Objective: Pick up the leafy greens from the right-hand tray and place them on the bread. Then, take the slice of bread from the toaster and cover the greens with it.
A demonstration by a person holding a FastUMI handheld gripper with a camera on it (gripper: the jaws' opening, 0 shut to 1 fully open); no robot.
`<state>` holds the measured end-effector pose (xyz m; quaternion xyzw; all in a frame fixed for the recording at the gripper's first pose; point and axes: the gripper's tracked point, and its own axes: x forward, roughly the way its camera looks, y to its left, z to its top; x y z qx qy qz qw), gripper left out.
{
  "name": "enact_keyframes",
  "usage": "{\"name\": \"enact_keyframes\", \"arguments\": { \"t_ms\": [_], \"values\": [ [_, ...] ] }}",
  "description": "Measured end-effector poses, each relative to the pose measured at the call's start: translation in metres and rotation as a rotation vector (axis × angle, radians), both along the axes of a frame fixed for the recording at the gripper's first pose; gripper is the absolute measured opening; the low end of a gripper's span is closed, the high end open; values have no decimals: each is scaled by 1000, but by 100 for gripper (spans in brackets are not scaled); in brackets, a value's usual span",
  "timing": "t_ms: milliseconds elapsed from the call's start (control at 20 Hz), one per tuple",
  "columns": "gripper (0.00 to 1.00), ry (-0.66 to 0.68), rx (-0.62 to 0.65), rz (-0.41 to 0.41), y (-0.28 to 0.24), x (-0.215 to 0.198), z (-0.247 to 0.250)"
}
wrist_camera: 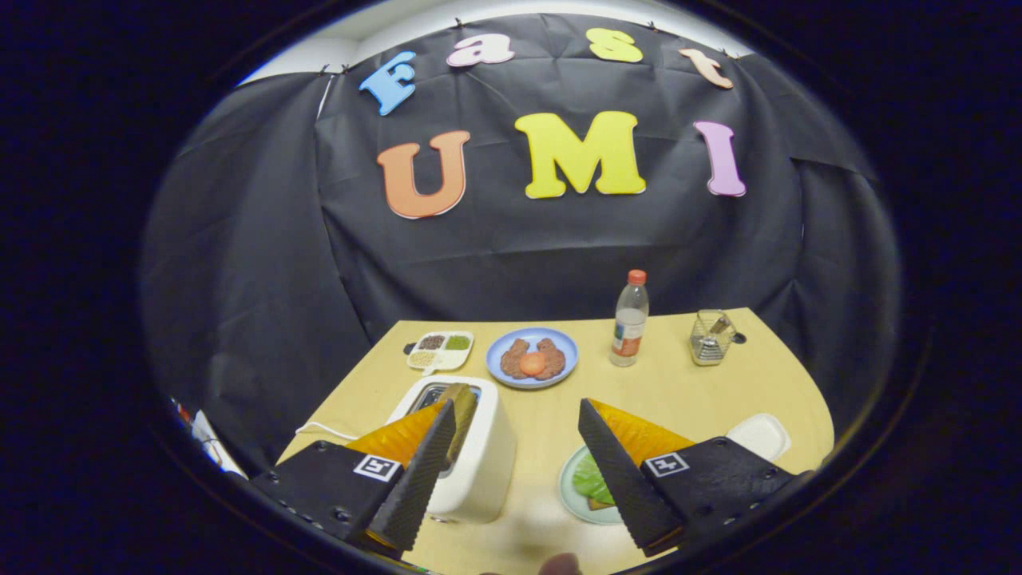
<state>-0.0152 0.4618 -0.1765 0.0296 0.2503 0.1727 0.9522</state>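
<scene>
My gripper [517, 407] hangs open above the wooden table [718, 383], with nothing between its fingers. A white toaster [481, 459] stands just behind the left finger, and a slice of bread [463, 397] sticks up from its slot, beside that fingertip. Under the right finger lies a pale green plate [569, 489] with the leafy greens [589, 477] resting on a bread slice [596, 504]; the finger hides most of the plate. A white tray [760, 435] sits to the right, past the right finger.
Further back stand a blue plate [532, 357] with brown patties and an orange round piece, a clear bottle [630, 319] with a red cap, a glass container [711, 337] and a white divided dish [440, 350] of seeds. A white cable [323, 430] runs left of the toaster.
</scene>
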Motion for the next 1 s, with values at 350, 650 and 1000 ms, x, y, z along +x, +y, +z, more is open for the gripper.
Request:
{"name": "enact_keyframes", "arguments": {
  "t_ms": [350, 650, 1000],
  "values": [
    [90, 102, -39, 15, 51, 10, -43],
    [68, 175, -51, -27, 69, 27, -65],
    [19, 186, -59, -14, 72, 29, -65]
  ]
}}
